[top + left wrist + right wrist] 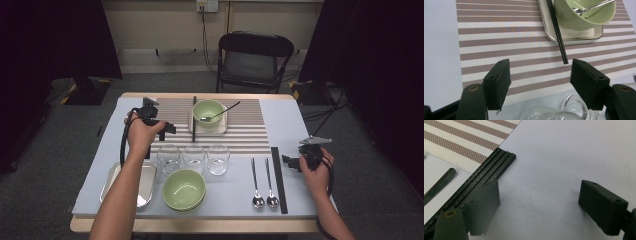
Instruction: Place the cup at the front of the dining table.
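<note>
Up close, near edge of bench (235,212): a shallow rectangular steel tray (146,181) lies at the left, a stack of pale green ceramic bowls (184,189) just beside it, and two steel spoons (264,184) lie side by side to the right.
Bundle of black chopsticks (278,177): lies lengthwise just right of the spoons; in the right gripper view (486,173) its far end sits beside the corner of the striped mat.
Right gripper (290,162): held in the person's right hand near the bench's right edge, just right of the bundle; jaws stand wide apart with bare bench between them (539,206), gripping nothing.
Three clear glass tumblers (194,157): stand in a row behind the bowl stack, at the near edge of the brown-and-white striped woven placemat (245,131).
Left gripper (169,130): held in the left hand over the left part of the placemat, behind the leftmost tumbler; jaws wide apart and empty (540,77), pointing towards the single black chopstick pair.
Single black chopstick pair (557,31): lies lengthwise, resting along the left rim of the small cream rectangular plate (596,32).
Green bowl with a steel spoon in it (208,112): sits on that plate, at the far middle of the placemat.
Beyond the bench: a black folding chair (254,60) stands on grey floor.
</note>
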Tool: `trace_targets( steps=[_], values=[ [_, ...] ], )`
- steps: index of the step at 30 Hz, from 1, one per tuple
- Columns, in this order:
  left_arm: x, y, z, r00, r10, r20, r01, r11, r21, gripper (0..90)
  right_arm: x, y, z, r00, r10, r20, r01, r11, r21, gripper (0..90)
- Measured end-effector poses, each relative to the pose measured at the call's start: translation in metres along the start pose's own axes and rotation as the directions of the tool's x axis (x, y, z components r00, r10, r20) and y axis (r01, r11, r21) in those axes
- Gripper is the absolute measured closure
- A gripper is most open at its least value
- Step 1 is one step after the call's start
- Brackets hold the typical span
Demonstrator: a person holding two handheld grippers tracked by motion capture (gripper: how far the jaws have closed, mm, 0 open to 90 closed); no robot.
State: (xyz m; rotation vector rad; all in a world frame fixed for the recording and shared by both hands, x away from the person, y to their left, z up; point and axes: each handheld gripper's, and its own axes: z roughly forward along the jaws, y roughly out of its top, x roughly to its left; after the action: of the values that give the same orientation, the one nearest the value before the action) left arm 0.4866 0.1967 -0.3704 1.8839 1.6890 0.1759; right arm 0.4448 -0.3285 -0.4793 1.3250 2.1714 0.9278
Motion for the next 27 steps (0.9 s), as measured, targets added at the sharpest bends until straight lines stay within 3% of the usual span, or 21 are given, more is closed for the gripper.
trace_targets(
  steps=[27],
  values=[
    [0.0100, -0.0091, -0.0071, 1.0000, 0.002, -0.002, -0.002, 0.9999, 0.010, 32.1, 0.0001, 0.0000, 0.0000, 1.0000, 0.000, 0.001, 0.000, 1.000, 0.000, 16.2]
  ],
)
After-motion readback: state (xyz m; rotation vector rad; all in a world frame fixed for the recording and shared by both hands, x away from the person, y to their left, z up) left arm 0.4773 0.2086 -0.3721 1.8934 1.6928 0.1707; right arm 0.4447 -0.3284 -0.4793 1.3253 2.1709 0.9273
